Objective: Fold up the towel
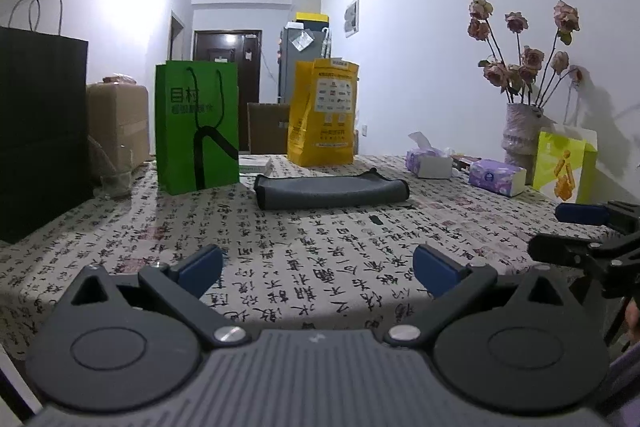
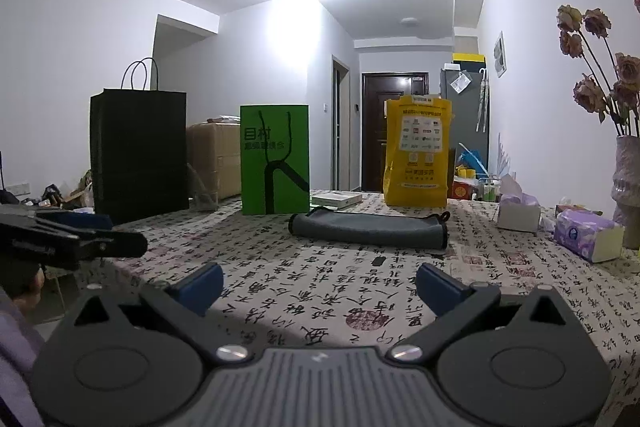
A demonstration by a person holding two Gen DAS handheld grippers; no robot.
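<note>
The left tongs [image 1: 318, 265] hover low over the near part of the desk [image 1: 320, 247] with their blue pads spread wide and nothing between them. The right tongs [image 2: 319, 285] hang just beside them at the same height, likewise spread wide and empty; each pair shows at the edge of the other's view.

Along the back of the desk, from the left, stands a tall black paper bag [image 1: 40, 131], then a brown cardboard box [image 1: 118, 123] behind it, then a green paper bag [image 1: 198, 125] with dark cord handles. Next, in the middle, lies the grey towel [image 1: 332, 191], already folded into a long flat bundle with dark trim, well ahead of both tongs and touched by neither. A yellow bag [image 1: 323, 111] stands just behind it. Further right sit two tissue packs [image 1: 496, 177], a vase of dried roses [image 1: 520, 131] against the wall, and a small lime-green bag [image 1: 564, 163]. The desk wears a cloth printed with black calligraphy.
</note>
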